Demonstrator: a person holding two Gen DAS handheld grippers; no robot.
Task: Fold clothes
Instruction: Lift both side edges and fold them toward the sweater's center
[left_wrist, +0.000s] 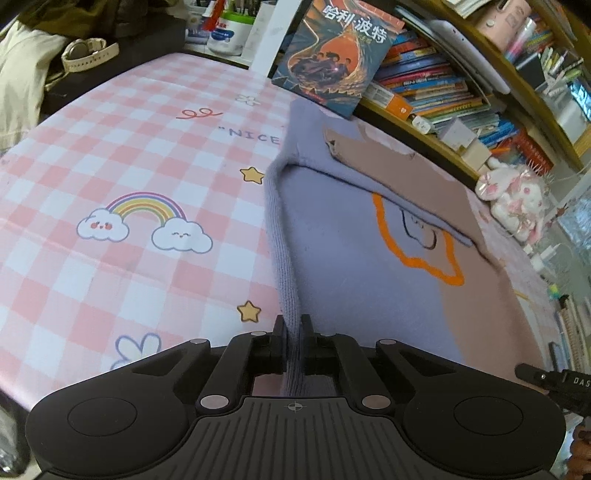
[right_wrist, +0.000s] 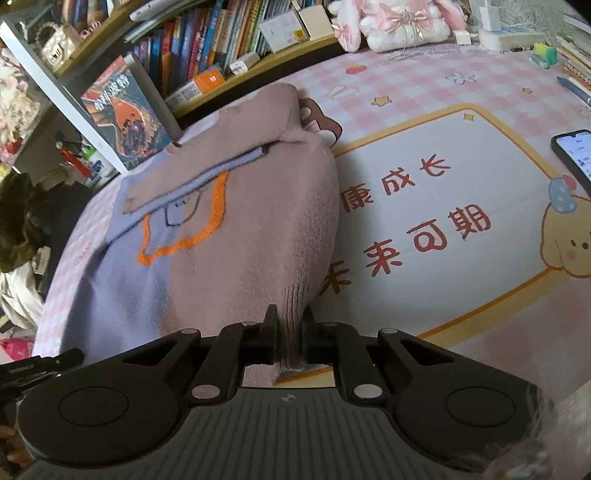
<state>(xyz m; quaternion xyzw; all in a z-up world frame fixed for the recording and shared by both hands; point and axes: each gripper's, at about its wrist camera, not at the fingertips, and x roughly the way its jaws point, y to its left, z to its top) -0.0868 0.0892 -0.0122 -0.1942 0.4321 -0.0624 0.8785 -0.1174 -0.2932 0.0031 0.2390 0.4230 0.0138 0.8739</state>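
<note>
A knitted sweater (left_wrist: 351, 229), lavender on one half and dusty pink on the other with an orange outline on its front, lies on the pink checked table mat (left_wrist: 110, 155). A sleeve is folded across its chest. My left gripper (left_wrist: 293, 332) is shut on the ribbed lavender hem corner, lifted slightly. In the right wrist view the sweater (right_wrist: 258, 229) shows its pink side, and my right gripper (right_wrist: 290, 328) is shut on the ribbed pink hem corner. The mat (right_wrist: 461, 184) there carries printed red characters.
A book (left_wrist: 332, 55) leans upright behind the sweater, with a shelf of books (left_wrist: 443, 88) at the back. A plush rabbit (left_wrist: 513, 195) sits at the far right. A phone (right_wrist: 574, 155) and pen (right_wrist: 576, 88) lie at the mat's right edge. Bundled clothing and a watch (left_wrist: 88, 51) sit at the far left.
</note>
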